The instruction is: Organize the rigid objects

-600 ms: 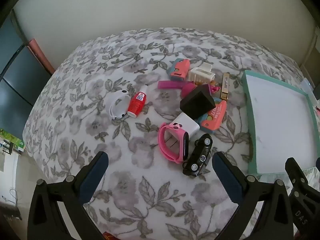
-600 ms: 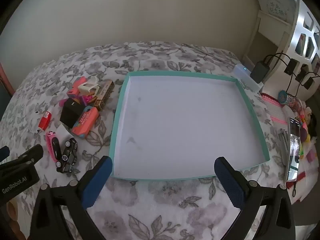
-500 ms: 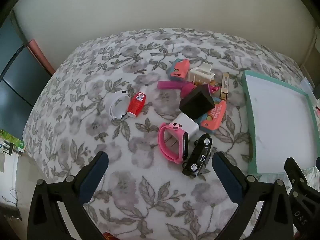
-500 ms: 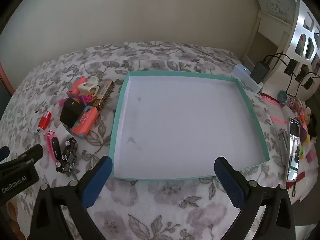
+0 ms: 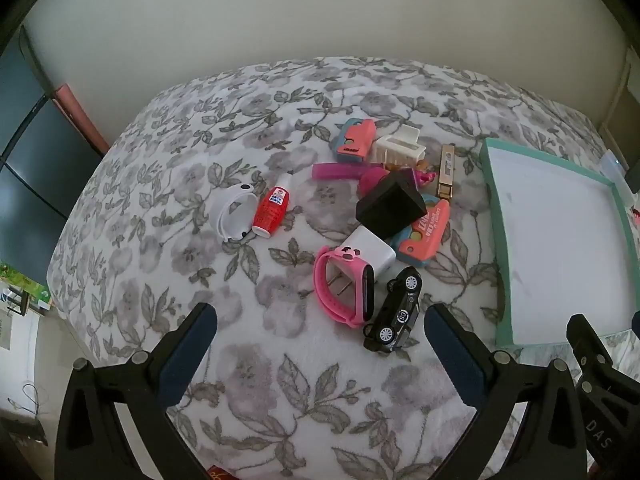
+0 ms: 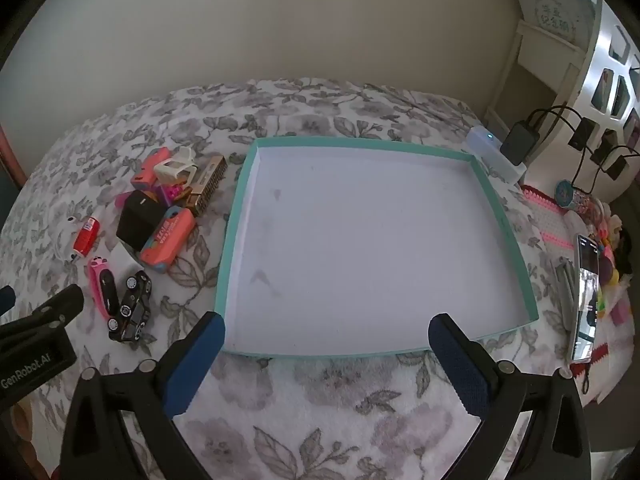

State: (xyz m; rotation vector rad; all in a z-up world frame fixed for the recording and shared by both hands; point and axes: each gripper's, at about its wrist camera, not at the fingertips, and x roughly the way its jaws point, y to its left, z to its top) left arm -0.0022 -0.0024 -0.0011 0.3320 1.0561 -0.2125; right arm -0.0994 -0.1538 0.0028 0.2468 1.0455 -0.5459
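In the left wrist view, our left gripper [image 5: 320, 332] hangs over the flowery blanket [image 5: 168, 184] with its two blue fingers [image 5: 188, 344] wide apart, holding nothing. Just past them lie a black toy car [image 5: 394, 312] and a pink watch [image 5: 346, 286], touching each other. Behind the watch sits a white charger block [image 5: 370, 250], and a black box [image 5: 390, 206] leans on it. A red bottle [image 5: 272, 210] lies beside a white band [image 5: 234, 214], a little apart from the pile. The teal tray [image 5: 496, 196] is at the right.

In the right wrist view, our right gripper [image 6: 326, 354] is spread wide too, and holds nothing. It hangs at the near edge of the teal tray [image 6: 240, 200], whose white inside has no toys in it. The toys sit in a heap to the left of the tray. A phone [image 6: 586, 296] lies far right.
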